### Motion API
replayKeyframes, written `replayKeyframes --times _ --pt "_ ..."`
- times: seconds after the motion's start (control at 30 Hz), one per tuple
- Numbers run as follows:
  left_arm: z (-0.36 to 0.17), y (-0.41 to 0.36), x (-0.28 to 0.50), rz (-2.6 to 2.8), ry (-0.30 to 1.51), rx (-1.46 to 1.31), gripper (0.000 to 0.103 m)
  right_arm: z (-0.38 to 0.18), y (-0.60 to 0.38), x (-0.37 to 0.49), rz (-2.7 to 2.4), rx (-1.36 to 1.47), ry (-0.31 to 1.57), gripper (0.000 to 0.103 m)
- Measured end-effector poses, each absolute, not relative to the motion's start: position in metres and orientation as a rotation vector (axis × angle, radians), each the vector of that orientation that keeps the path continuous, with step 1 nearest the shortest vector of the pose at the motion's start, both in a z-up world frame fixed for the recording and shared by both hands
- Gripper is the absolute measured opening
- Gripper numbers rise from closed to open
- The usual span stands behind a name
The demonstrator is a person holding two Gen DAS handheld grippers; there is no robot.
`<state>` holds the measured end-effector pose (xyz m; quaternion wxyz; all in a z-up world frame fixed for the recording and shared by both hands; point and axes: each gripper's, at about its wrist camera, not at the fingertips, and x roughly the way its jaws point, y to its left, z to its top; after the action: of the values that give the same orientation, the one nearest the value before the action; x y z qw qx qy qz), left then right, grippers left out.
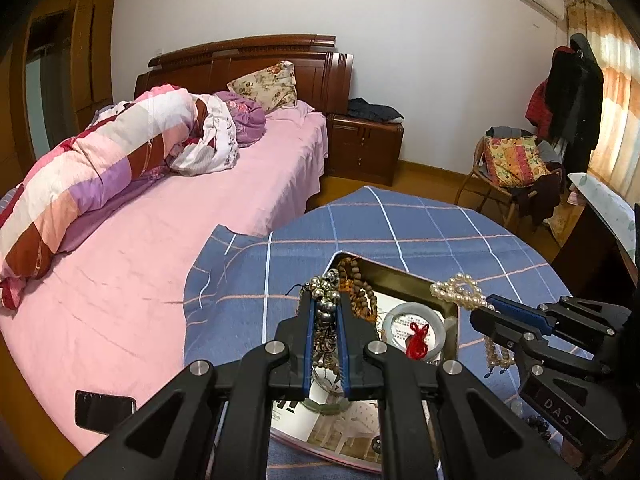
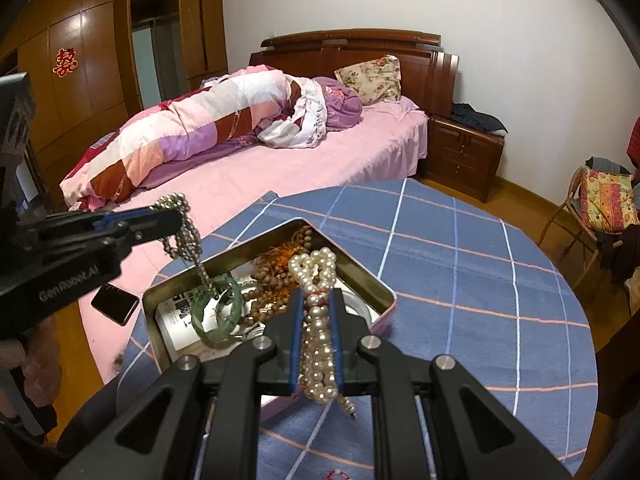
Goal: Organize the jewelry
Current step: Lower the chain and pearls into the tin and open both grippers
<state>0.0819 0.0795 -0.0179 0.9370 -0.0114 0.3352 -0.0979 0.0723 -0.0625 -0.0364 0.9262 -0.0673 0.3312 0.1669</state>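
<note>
2 claws: left claw [image 1: 325, 304] clamps 1 silver bead strand [image 1: 326, 294], right claw [image 2: 316, 304] 1 pearl strand [image 2: 318, 320].

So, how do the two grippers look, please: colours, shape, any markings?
Both are black plastic with angular linkage arms, silver round pivot pins and blue pads on the inner faces of the two fingers. The left gripper bears white lettering "GenRobot.AI" on its side. The right gripper shows a small plate reading "DAS".
</note>
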Motion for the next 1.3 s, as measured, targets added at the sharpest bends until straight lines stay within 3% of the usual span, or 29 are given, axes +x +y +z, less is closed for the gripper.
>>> replayKeyframes --times 0.8,1.3 --pt "-0.071 0.059 0.078 -0.23 0.809 0.03 0.009 -0.069 -0.042 0.074 0.392 -0.136 0.757 0.015" --pt "-0.027 0.068 0.066 -0.183 0.692 0.014 0.009 -0.034 -0.044 0.063 0.39 -0.103 0.636 0.015"
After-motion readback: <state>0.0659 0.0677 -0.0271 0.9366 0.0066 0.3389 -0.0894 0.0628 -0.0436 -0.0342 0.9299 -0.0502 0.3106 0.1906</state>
